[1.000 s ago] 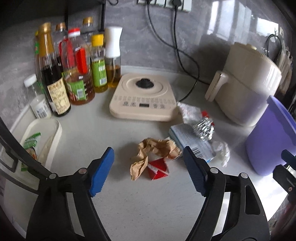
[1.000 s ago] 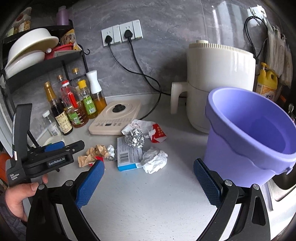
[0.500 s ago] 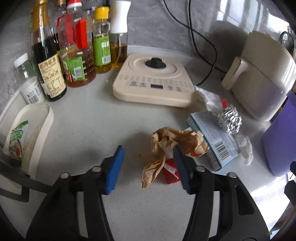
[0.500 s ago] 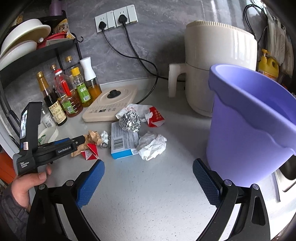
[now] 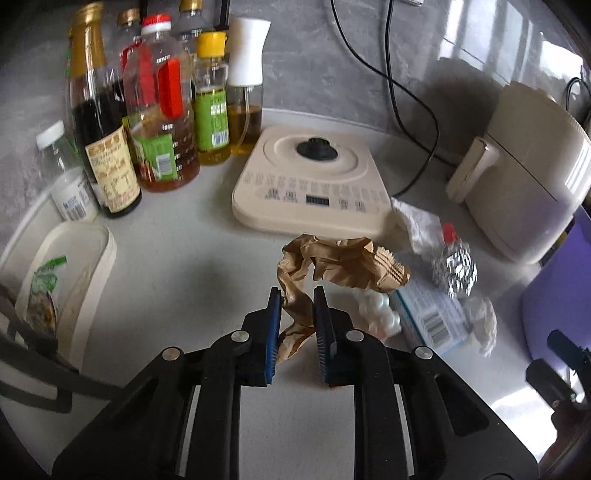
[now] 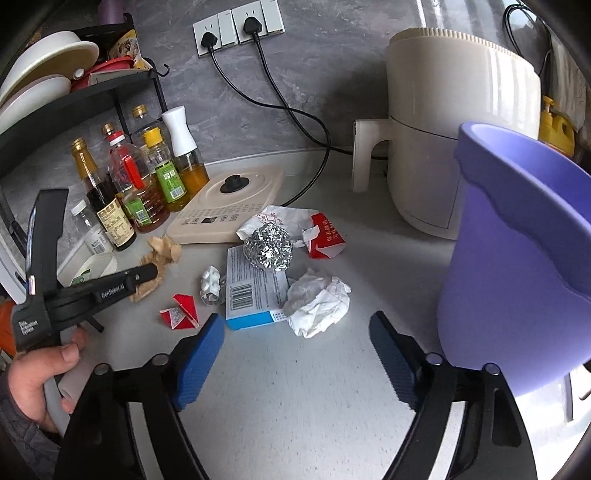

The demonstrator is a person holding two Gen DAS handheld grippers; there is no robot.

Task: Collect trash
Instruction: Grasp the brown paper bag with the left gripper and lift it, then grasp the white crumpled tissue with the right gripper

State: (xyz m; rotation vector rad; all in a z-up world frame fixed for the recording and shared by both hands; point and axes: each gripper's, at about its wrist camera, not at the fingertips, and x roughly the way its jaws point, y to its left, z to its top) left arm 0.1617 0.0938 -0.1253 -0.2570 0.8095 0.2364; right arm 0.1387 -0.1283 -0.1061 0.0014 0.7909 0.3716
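L gripper [image 5: 297, 295], bottom centre of its own view, jaws just closing and now pinching the lower tail of the crumpled brown paper [image 5: 343, 266]; rest of the paper bulges up past the tips. In the R view its side reads "GenRobot.AI", hand [image 6: 35, 373] at lower left.

R gripper [image 6: 297, 332], jaws apart w/ nothing between, just narrowing a bit, over bare counter [image 6: 295, 387].

Just beyond, mid frame: white tissue wad [image 6: 317, 302], blue-edged box [image 6: 255, 291] w/ barcode, red scrap [image 6: 181, 310], foil ball [image 6: 267, 245] sitting on the box, red-white carton [image 6: 325, 238] w/ unreadable print.

Purple bin [image 6: 517, 266] fills the right side, blocks part of the cream air fryer [image 6: 454, 122].

Further back: cream cooker [image 6: 225, 201], label too small. Oil/sauce bottles [image 6: 136, 177] at left, labels unreadable. Wall sockets [image 6: 236, 26] at top.
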